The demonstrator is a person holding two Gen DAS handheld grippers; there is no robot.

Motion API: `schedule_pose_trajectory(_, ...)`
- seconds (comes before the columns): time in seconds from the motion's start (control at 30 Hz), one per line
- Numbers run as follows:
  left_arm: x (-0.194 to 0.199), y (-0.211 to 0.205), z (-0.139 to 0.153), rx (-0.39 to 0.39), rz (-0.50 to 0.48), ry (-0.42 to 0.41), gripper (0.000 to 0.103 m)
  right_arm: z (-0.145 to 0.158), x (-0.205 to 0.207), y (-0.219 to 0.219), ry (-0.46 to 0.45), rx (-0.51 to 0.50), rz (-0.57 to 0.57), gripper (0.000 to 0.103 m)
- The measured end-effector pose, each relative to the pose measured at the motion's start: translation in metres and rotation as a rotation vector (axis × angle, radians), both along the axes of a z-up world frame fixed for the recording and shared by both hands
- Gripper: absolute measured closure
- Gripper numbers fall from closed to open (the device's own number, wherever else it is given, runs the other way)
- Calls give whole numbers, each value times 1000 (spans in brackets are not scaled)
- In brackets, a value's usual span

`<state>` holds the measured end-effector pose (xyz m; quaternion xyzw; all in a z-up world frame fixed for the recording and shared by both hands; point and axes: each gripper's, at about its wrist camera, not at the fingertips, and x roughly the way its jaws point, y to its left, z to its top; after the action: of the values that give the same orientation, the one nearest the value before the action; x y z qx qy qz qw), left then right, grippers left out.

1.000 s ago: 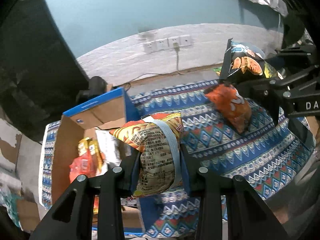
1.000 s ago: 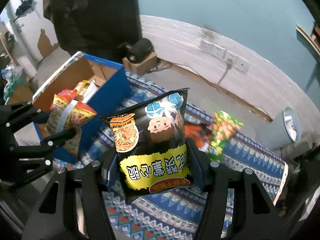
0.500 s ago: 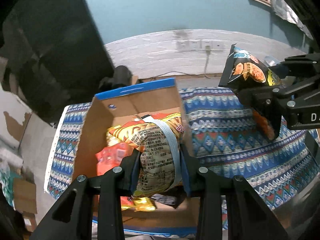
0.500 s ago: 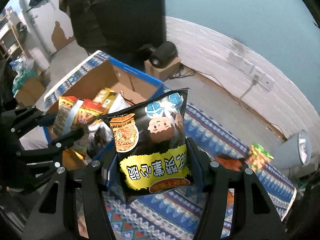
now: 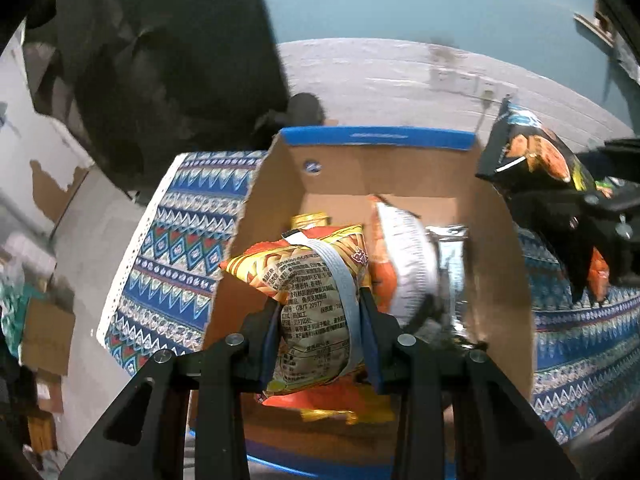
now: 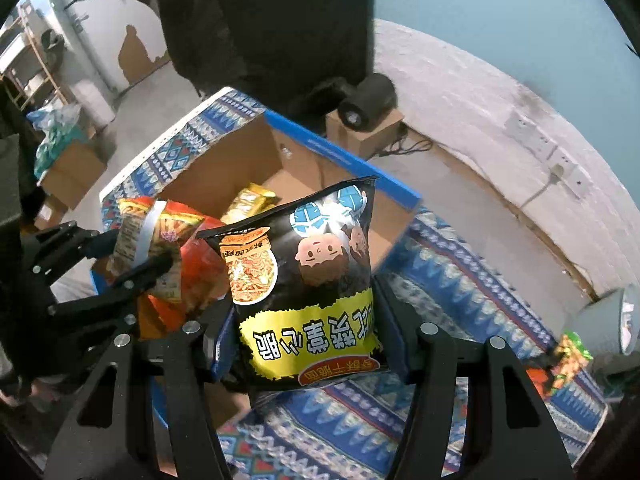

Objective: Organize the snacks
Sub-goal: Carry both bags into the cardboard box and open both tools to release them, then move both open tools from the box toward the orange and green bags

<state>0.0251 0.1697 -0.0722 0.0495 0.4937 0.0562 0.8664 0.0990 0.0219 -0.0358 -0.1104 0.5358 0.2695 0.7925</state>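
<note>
Cardboard box [image 5: 272, 216] with a blue rim sits on the patterned cloth [image 5: 176, 248], snack packets already inside. Left gripper [image 5: 320, 320] is clenched on an orange packet [image 5: 308, 280] above the box's open top. Only the right wrist view shows the right gripper [image 6: 304, 336] grasping a black packet [image 6: 304, 272] just beside the box, plus green and orange packets [image 6: 560, 360] lying far off on the cloth.
</note>
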Motion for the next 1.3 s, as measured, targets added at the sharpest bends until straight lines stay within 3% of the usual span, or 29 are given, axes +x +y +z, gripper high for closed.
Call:
schedule_pose_trajectory(0.37,5,20,-10,8,69,24,65,-11,10,27,33,26,8,39)
schedule_pose_trajectory(0.43,6,20,-9,26,82,22,50,-9,12,26,33,33,3,34)
schedule_pose_trajectory(0.47,4,19,-7,36,90,13,35,-7,12,25,31,36,-2,33)
schedule_pose_trajectory(0.5,4,18,-6,38,93,3,29,-5,12,23,27,40,-5,32)
schedule_pose_trajectory(0.83,2,-19,14,-41,20,-23,26,16,5,-15,-36,19,-35,25)
schedule_pose_trajectory(1.3,4,-91,16,-148,-83,24,22,28,-5,-127,-37,9,-187,25)
